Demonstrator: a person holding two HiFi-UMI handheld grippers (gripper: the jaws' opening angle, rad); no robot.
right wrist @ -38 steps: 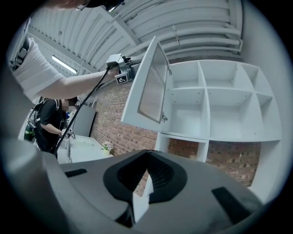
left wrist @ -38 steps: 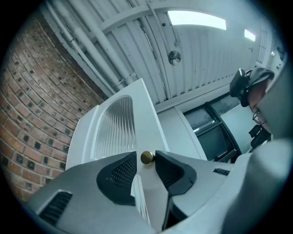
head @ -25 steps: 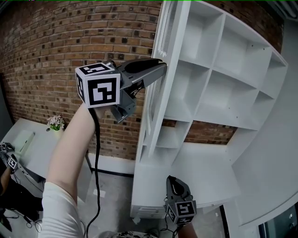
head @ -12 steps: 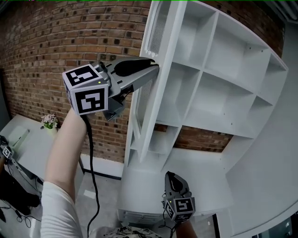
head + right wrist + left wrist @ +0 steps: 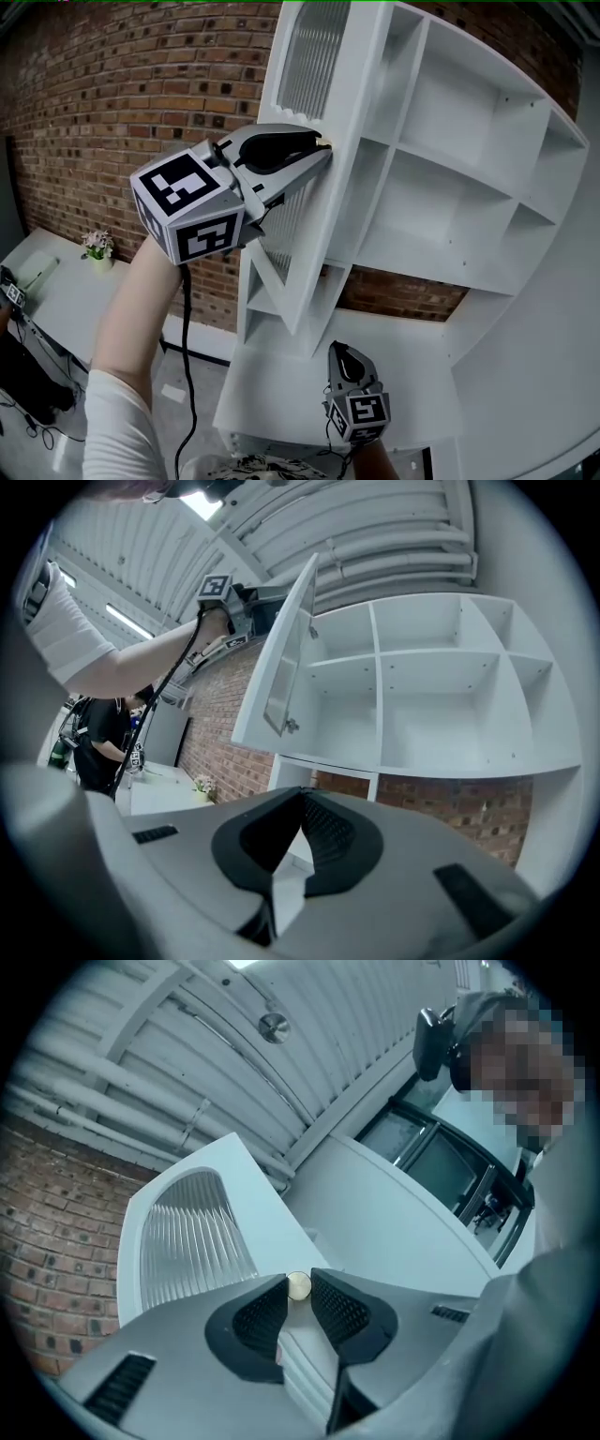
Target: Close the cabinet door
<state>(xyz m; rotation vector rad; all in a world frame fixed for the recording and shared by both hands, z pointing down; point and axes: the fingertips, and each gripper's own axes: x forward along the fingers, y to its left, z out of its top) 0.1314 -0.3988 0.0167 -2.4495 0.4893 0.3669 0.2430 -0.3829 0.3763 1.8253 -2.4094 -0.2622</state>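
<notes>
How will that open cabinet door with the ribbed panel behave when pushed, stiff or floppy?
The cabinet door looks like a rigid white frame, so it should swing as one piece, not flex. Its ribbed pane looks like glass, so slamming may crack it. The small round knob could slip.

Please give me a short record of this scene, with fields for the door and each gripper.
Door: white cabinet door with ribbed glass panel, partly open
Left gripper: shut on the door's small round brass knob; jaws have just been closing
Right gripper: shut, empty, held low below the white open cabinet
</notes>
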